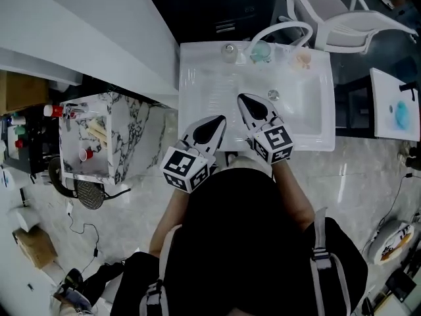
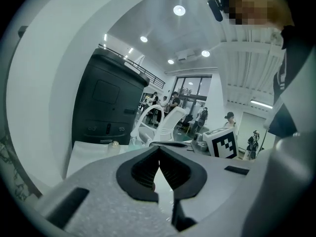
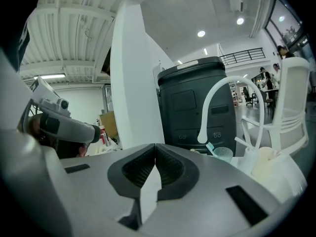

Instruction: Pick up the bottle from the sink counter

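With left gripper (image 1: 219,122) and right gripper (image 1: 245,100) closed and empty, the small bottle (image 1: 228,51) was judged light, rigid, maybe slippery, best taken mid-body.

No words, brands or numbers are legible anywhere; the marker cubes carry only black-and-white square patterns.

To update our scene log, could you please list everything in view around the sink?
sink: one, white, centre
faucet: one, white, sink's back edge
bottle: one, pale, back ledge, left
cup: one, teal, back ledge by faucet
container: one, cream, back ledge, right
chair: one, white, behind sink, right
marble cabinet: one, white-grey, left of sink
left gripper: one, grey-black, shut, empty, sink's front
right gripper: one, grey-black, shut, empty, over basin
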